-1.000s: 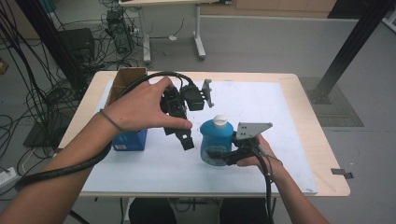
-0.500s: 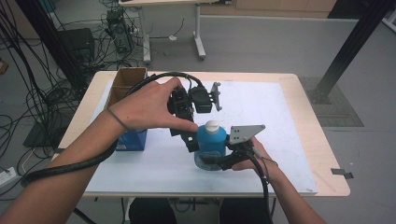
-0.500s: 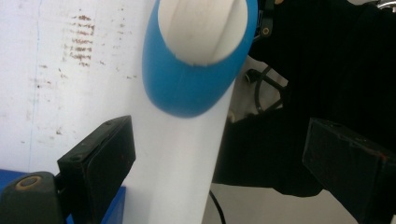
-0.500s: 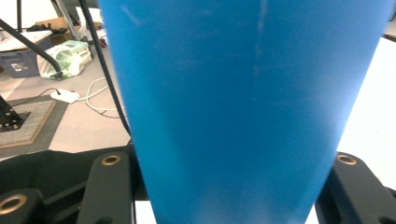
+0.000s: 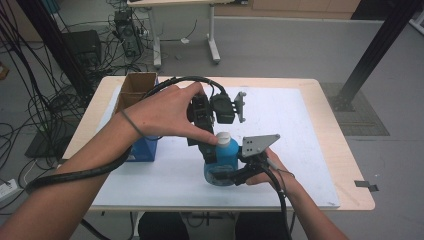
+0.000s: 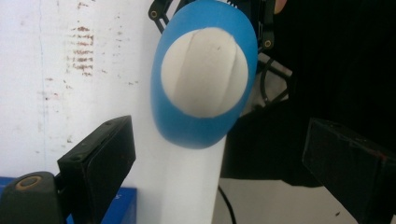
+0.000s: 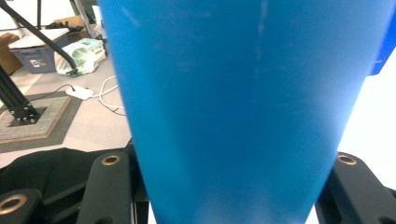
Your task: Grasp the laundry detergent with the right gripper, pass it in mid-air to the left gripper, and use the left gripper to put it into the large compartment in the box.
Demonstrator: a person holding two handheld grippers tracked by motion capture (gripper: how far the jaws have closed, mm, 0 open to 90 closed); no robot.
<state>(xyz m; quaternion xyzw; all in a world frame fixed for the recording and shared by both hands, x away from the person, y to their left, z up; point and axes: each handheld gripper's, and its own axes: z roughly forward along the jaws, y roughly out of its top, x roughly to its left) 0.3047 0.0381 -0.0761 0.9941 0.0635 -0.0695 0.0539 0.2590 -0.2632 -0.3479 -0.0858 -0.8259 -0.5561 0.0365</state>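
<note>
A blue bottle (image 5: 226, 161) with a white cap (image 5: 223, 136) stands upright near the front middle of the white-covered table (image 5: 300, 125). My right gripper (image 5: 229, 176) is shut on the bottle's lower body; in the right gripper view the blue bottle (image 7: 233, 102) sits between the jaws of my right gripper (image 7: 224, 191). A hand holds my left gripper (image 5: 206, 146) pointing down just left of the cap, jaws open. In the left gripper view the white cap (image 6: 205, 72) lies just beyond my left gripper (image 6: 219, 177), with nothing between its jaws.
At the table's left edge an open cardboard box (image 5: 136, 86) stands behind a blue box (image 5: 144, 149). Thick black cables (image 5: 75, 172) trail off the left and front sides. Bare white sheet stretches to the right of the bottle.
My left gripper has shifted right, from beside the blue box to close against the bottle's cap. The bottle in my right gripper has drifted slightly left and nearer.
</note>
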